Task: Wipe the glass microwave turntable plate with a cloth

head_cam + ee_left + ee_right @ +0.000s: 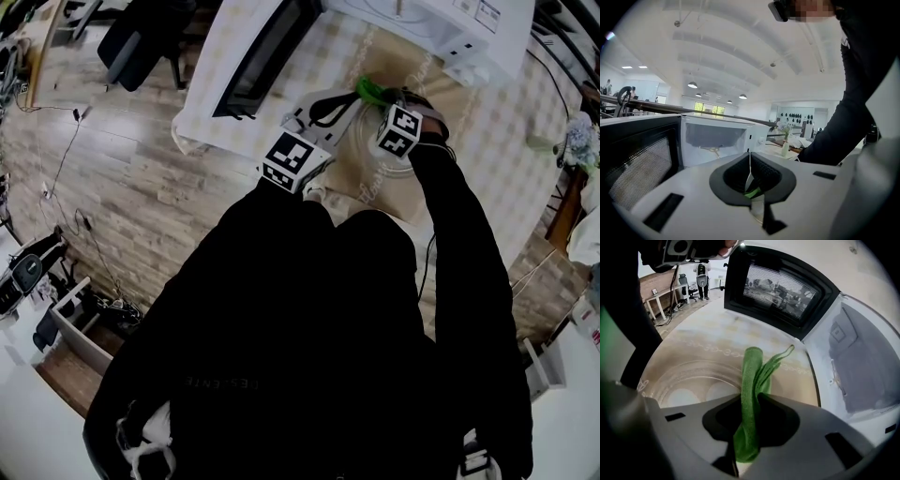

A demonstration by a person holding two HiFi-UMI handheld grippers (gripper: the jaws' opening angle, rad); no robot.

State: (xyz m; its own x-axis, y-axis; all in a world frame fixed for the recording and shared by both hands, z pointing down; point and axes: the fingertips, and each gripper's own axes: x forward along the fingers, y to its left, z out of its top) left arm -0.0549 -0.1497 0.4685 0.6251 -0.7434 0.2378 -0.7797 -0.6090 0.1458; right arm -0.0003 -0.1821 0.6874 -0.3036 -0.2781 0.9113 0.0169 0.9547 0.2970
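The glass turntable plate (382,167) lies on a beige mat on the table, in front of the open microwave. My left gripper (334,112) is shut on the plate's rim, which shows edge-on as a thin clear sliver (750,169) between its jaws (751,177). My right gripper (377,97) is shut on a green cloth (368,90). In the right gripper view the cloth (752,376) sticks out of that gripper (749,420) and hangs over the plate (689,385), whose ridged rings show below.
The white microwave (441,23) stands at the table's far side, its door (267,56) swung open to the left and its cavity (862,362) empty. A small vase of flowers (579,136) stands at the table's right. Wooden floor and cables lie to the left.
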